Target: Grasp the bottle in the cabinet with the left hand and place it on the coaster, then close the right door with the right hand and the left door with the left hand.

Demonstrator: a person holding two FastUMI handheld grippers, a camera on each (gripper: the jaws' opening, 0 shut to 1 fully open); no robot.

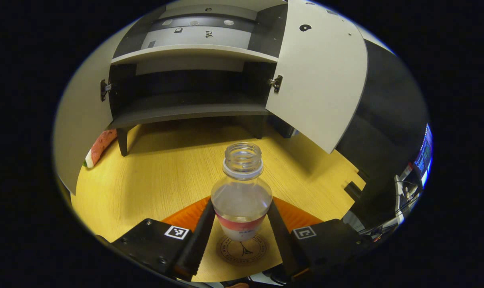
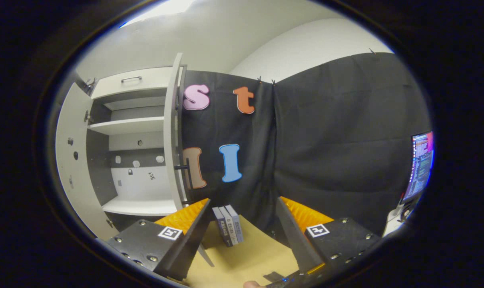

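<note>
A clear, uncapped bottle (image 1: 242, 188) with a red label band stands upright between the fingers of my left gripper (image 1: 241, 206), which press on both its sides. Its base is over a round printed coaster (image 1: 243, 251) on the yellow wooden table (image 1: 154, 180); whether it touches the coaster I cannot tell. Behind it the cabinet (image 1: 186, 112) stands with both doors swung out: the left door (image 1: 78, 120) and the right door (image 1: 321, 80). My right gripper (image 2: 242, 202) is open and holds nothing, beside the right door's edge (image 2: 172, 140) with its dark handle.
A red and white object (image 1: 100, 146) lies by the cabinet's left leg. A few books (image 2: 228, 224) stand on the table against the black cloth. A lit monitor (image 2: 419, 164) is at the far right.
</note>
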